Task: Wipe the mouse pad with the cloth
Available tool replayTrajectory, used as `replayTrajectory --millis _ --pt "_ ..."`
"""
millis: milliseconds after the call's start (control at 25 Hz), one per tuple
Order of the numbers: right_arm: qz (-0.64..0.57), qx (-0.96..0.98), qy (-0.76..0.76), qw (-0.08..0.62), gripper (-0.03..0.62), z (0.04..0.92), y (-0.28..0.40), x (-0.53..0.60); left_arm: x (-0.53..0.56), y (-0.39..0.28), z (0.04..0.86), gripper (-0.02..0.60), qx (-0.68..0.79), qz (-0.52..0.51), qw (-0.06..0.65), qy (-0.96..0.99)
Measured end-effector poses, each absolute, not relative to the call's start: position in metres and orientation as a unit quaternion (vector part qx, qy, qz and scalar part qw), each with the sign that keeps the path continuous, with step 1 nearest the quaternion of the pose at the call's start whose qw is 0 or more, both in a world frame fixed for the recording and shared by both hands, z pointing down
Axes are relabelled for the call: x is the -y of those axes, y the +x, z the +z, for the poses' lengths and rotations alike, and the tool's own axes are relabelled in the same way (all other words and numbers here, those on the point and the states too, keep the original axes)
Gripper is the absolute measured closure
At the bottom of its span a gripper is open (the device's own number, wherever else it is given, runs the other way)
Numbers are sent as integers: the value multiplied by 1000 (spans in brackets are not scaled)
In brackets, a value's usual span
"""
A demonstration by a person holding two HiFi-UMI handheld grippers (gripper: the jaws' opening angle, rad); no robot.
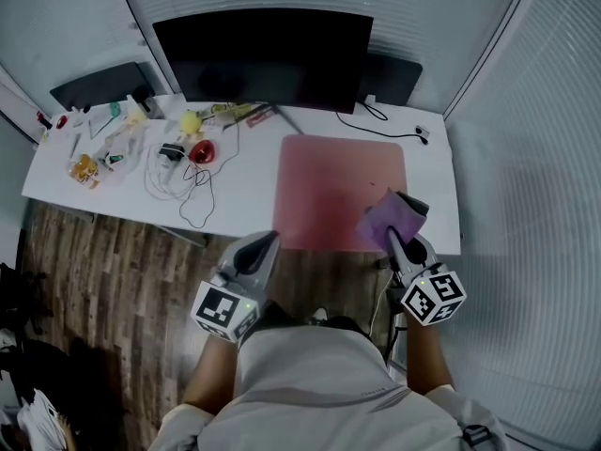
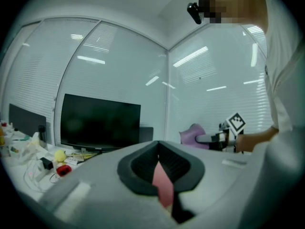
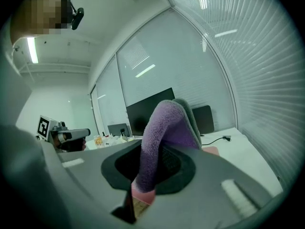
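Observation:
A pink mouse pad (image 1: 333, 181) lies on the right half of the white desk (image 1: 244, 200). My right gripper (image 1: 395, 234) is shut on a folded purple cloth (image 1: 390, 216), which sits over the pad's near right corner. In the right gripper view the cloth (image 3: 167, 128) sticks up from between the jaws, and a sliver of the pad (image 3: 211, 150) shows behind it. My left gripper (image 1: 263, 242) hovers at the desk's front edge, left of the pad, shut and empty. In the left gripper view the pad (image 2: 163, 185) shows below the closed jaws, and the cloth (image 2: 193, 135) is off to the right.
A black monitor (image 1: 263, 59) stands at the back of the desk. White cables (image 1: 188, 181), a red object (image 1: 201, 151), a yellow object (image 1: 191, 120) and small clutter fill the left half. A black cable (image 1: 385, 125) runs behind the pad. Wooden floor (image 1: 113, 280) lies below.

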State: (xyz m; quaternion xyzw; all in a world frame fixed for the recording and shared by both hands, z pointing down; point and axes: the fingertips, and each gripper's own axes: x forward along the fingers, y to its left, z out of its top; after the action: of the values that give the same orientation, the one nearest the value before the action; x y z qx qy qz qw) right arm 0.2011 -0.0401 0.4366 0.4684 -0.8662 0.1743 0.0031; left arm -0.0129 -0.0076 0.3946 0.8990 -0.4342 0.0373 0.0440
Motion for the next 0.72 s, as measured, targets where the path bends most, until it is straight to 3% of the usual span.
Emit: replayTrajectory --millis 360,720 --pt "206 868 449 51 540 463 173 104 76 -29 411 583 426 32 66 902" --pt "235 875 406 121 540 498 59 213 170 -111 430 583 419 30 80 904"
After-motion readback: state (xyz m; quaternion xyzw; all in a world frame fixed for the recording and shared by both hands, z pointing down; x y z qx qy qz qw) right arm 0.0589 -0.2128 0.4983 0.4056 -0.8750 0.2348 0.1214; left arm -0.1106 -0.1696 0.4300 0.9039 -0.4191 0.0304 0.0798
